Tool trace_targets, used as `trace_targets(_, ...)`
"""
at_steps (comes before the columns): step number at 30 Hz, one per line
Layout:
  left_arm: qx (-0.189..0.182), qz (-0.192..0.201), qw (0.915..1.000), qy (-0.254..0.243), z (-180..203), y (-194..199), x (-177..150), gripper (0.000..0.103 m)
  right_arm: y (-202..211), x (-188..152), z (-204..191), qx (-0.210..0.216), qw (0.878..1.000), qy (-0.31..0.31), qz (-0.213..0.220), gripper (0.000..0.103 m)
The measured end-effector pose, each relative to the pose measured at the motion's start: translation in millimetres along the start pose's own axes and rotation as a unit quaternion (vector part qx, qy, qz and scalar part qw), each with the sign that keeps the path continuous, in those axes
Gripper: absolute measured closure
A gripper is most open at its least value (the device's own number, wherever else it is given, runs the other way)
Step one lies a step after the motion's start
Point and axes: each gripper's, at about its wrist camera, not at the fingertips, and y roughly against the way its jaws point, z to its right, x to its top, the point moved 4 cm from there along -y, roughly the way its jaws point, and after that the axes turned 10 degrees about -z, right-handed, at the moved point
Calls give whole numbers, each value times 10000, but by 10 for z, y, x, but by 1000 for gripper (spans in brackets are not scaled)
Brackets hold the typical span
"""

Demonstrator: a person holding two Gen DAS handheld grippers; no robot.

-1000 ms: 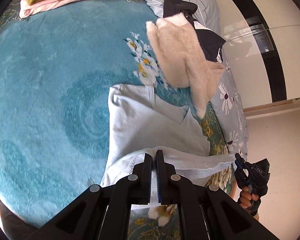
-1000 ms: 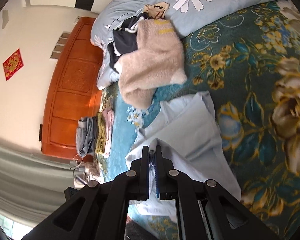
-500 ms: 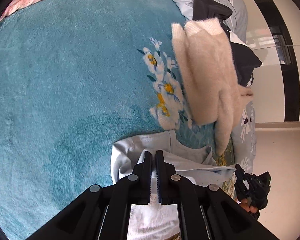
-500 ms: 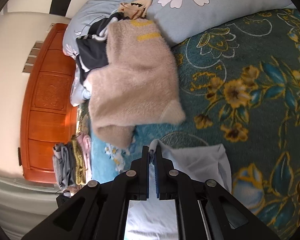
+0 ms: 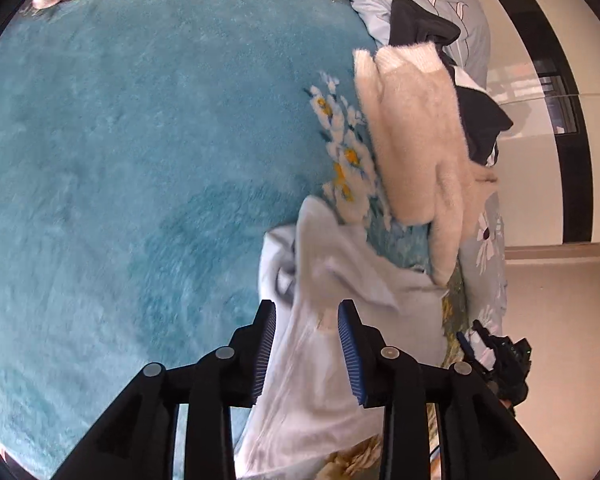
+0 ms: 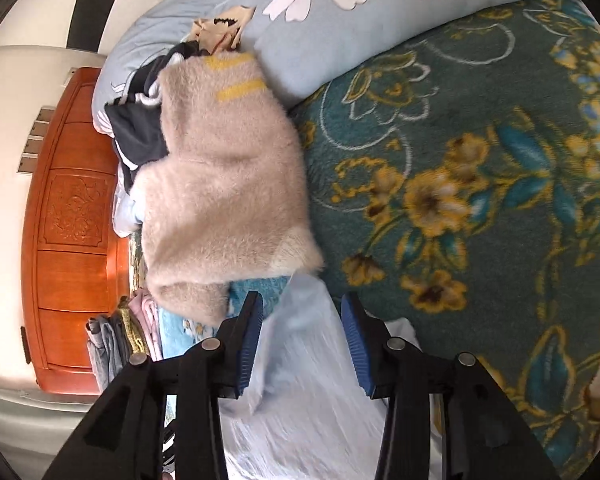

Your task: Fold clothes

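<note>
Pale blue garment [image 5: 332, 344] blurred between spread jaws

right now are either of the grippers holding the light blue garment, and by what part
Nothing is held. The left gripper and right gripper both stand open, with the light blue garment lying loose between their fingers on the bed.

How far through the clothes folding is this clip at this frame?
Partway. Done: a stack of folded clothes sits by the wooden headboard. In hand: the light blue garment lies between the open fingers of the left gripper and right gripper, neither clamping it. Left: the fuzzy beige sweater and dark garment lie unfolded against the floral pillow.
</note>
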Motion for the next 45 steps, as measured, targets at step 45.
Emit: trace_targets(45, -242, -119, 9866, 1611, -538, -152, -1791, 95, 614, -1766, 1064, 749, 9962, -323, -315, 99)
